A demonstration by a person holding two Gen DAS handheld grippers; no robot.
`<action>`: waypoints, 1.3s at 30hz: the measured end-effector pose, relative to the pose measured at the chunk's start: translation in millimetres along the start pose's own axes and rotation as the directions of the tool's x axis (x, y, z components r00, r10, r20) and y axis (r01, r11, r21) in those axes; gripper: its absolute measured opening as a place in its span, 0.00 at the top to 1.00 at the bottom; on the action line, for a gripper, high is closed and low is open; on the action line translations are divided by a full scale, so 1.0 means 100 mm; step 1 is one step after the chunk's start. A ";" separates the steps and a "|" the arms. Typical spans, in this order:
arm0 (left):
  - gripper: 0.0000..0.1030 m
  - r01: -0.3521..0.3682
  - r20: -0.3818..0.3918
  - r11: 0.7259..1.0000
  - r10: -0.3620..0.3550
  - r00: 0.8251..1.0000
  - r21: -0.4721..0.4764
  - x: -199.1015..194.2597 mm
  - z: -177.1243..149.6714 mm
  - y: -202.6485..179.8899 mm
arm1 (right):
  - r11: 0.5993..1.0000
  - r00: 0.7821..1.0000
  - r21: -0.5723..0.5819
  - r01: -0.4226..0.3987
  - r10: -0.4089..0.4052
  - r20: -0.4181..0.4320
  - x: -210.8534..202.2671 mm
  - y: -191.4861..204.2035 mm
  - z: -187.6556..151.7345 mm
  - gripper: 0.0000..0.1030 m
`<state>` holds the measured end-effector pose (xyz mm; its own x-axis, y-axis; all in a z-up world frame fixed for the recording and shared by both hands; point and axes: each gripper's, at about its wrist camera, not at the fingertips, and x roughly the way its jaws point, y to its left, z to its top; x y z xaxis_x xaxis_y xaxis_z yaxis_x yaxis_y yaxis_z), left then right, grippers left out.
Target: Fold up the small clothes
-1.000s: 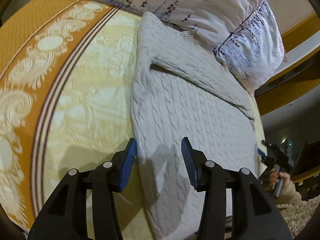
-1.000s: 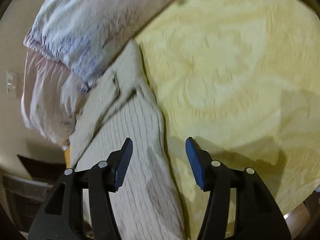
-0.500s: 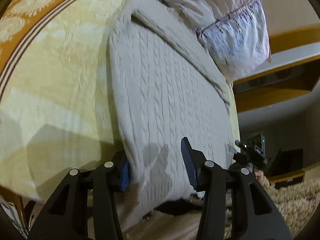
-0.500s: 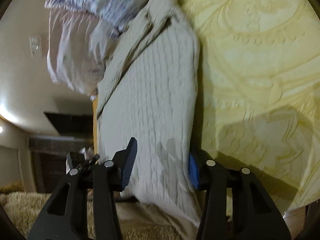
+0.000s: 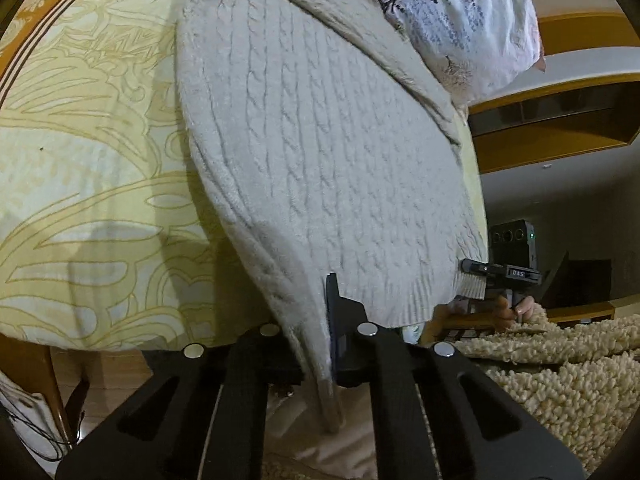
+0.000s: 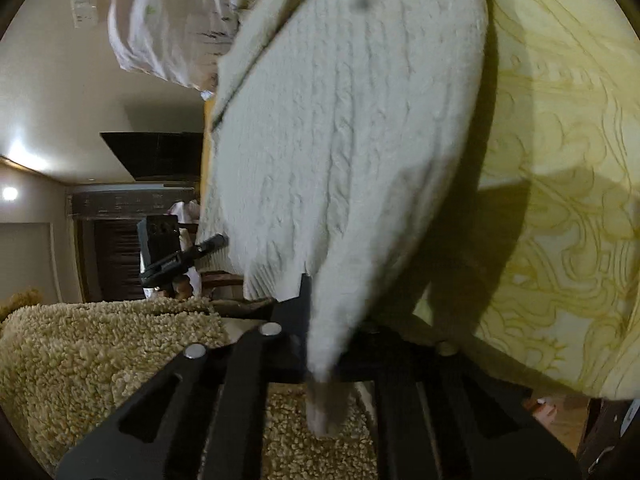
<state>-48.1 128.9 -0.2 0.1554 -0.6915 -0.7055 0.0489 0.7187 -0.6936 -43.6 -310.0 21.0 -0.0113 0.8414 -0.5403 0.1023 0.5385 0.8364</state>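
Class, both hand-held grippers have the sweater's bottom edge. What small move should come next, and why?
Probably lift the hem together and carry it toward the pillow. The left hand-held gripper and right hand-held gripper are each shut on a hem corner of the sweater, which lies flat with its sleeve already folded across.

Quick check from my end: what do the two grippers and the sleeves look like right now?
Both grippers, left gripper and right gripper, are matte black plastic frames with cut-out slots and round silver studs. The left one's fingers show blue pads. A shaggy beige sleeve is worn; no cables show.
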 end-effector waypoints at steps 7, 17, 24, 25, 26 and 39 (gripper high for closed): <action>0.95 0.061 0.046 0.998 -0.062 0.997 0.016 -0.11 0.12 -0.05 | 0.996 0.994 -0.089 0.000 0.010 0.109 -0.13 0.23 0.12 0.94; 0.95 0.173 0.237 0.985 -0.174 0.956 0.026 -0.47 0.57 0.00 | 0.976 0.914 -0.186 0.110 -0.026 0.405 -0.57 0.51 0.43 0.94; 0.95 0.263 0.398 0.964 -0.250 0.882 0.023 -0.66 1.12 0.03 | 0.947 0.801 -0.229 0.226 -0.046 0.597 -0.75 0.80 0.71 0.94; 0.95 0.259 0.407 0.965 -0.250 0.878 0.032 -0.65 1.19 0.01 | 0.943 0.790 -0.234 0.236 -0.046 0.611 -0.75 0.84 0.74 0.94; 0.95 0.256 0.411 0.966 -0.249 0.877 0.041 -0.63 1.26 -0.01 | 0.939 0.780 -0.239 0.246 -0.046 0.624 -0.74 0.86 0.79 0.94; 0.95 0.285 0.483 0.957 -0.272 0.832 0.048 -0.48 2.18 -0.11 | 0.958 0.696 -0.169 0.231 -0.041 0.717 -0.69 0.79 1.58 0.94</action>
<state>159.5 170.0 72.6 0.5924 -0.7357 -0.3284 0.1384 0.4945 -0.8581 122.2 -332.9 109.3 0.7006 0.5308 -0.4769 -0.0726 0.7179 0.6924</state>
